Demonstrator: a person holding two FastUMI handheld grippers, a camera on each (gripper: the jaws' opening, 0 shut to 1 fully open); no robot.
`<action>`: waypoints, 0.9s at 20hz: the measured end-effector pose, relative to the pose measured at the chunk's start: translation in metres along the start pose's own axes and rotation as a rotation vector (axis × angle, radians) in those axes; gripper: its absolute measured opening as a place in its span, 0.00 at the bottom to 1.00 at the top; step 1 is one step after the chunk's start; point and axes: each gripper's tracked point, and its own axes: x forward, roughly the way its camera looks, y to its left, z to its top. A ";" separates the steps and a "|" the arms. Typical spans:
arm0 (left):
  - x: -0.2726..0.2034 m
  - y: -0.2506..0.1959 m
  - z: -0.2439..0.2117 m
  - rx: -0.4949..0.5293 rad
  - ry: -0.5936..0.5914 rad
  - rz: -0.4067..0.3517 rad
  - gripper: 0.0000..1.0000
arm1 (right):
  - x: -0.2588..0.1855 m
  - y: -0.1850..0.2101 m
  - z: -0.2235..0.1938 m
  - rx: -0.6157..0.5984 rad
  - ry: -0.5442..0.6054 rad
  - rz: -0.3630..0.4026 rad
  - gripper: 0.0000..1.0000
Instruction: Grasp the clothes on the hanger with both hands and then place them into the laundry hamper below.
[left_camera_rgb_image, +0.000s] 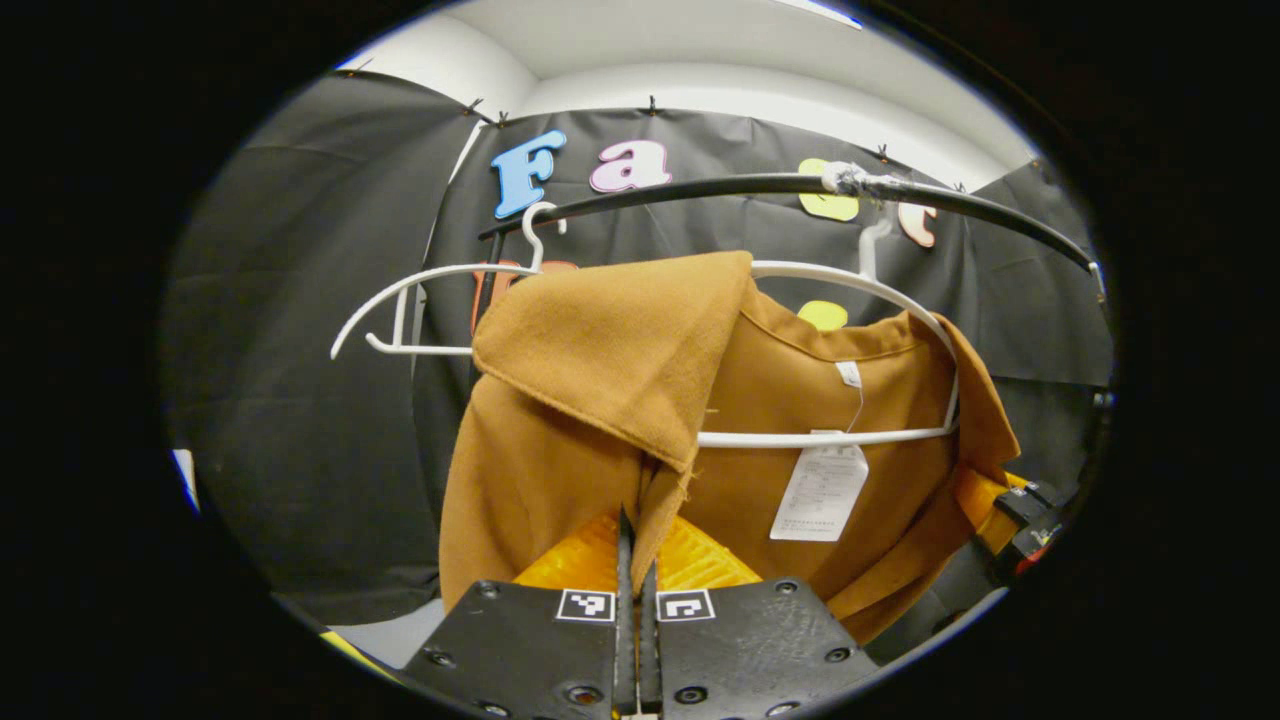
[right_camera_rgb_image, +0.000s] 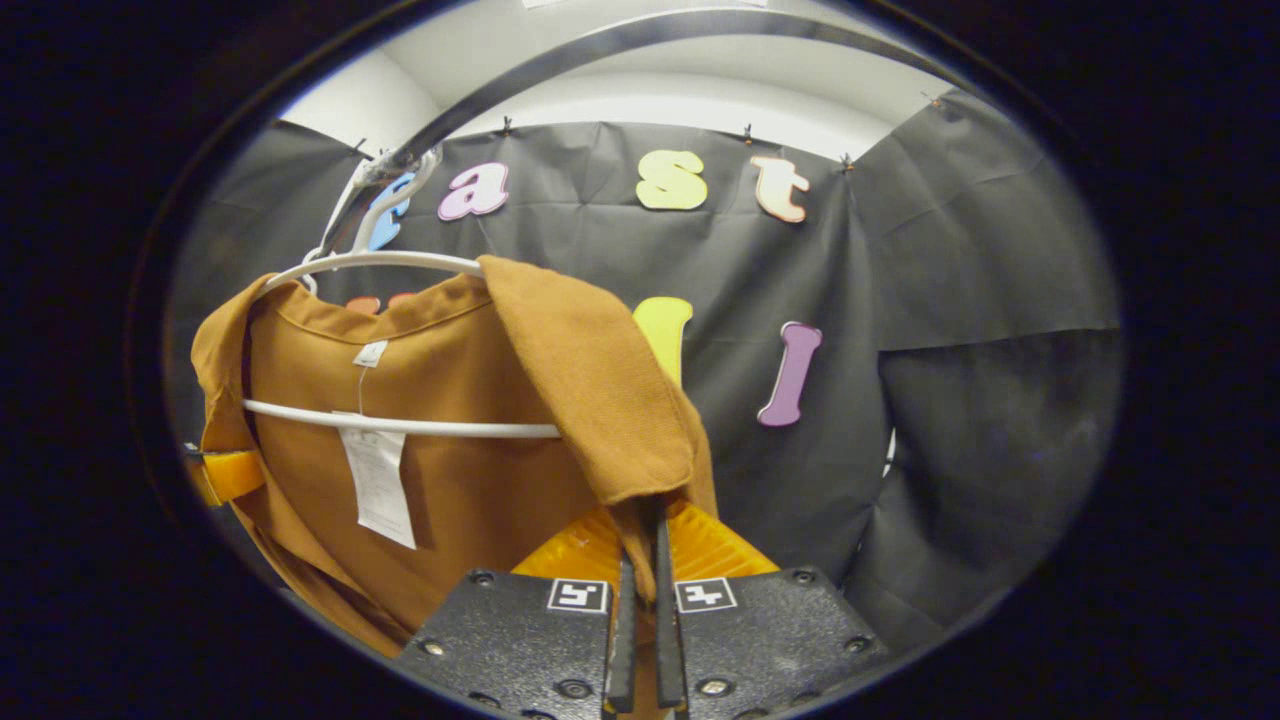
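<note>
A brown garment (left_camera_rgb_image: 600, 400) hangs on a white hanger (left_camera_rgb_image: 820, 437) from a black rail (left_camera_rgb_image: 700, 188). My left gripper (left_camera_rgb_image: 636, 560) is shut on the edge of the garment's folded-over left lapel, with cloth pinched between its fingers. In the right gripper view the same garment (right_camera_rgb_image: 470, 470) drapes over the white hanger (right_camera_rgb_image: 400, 425), and my right gripper (right_camera_rgb_image: 641, 560) is shut on the lower tip of its right lapel. A white tag (left_camera_rgb_image: 822, 492) dangles inside the collar. The other gripper (left_camera_rgb_image: 1020, 515) peeks in at the garment's right edge.
An empty white hanger (left_camera_rgb_image: 400, 300) hangs on the rail to the left of the garment. The rail (right_camera_rgb_image: 600, 50) arcs overhead in the right gripper view. The black booth wall (right_camera_rgb_image: 950, 350) stands close behind, with a white ceiling above.
</note>
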 end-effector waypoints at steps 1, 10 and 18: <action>-0.004 0.002 0.002 -0.002 -0.002 -0.005 0.05 | -0.002 -0.005 0.003 -0.006 -0.012 -0.013 0.11; -0.030 0.043 0.055 -0.047 -0.087 0.002 0.01 | -0.002 -0.045 0.039 -0.090 -0.142 -0.110 0.10; -0.034 0.060 0.083 -0.114 -0.113 -0.022 0.05 | 0.029 -0.034 0.001 0.030 -0.016 0.015 0.09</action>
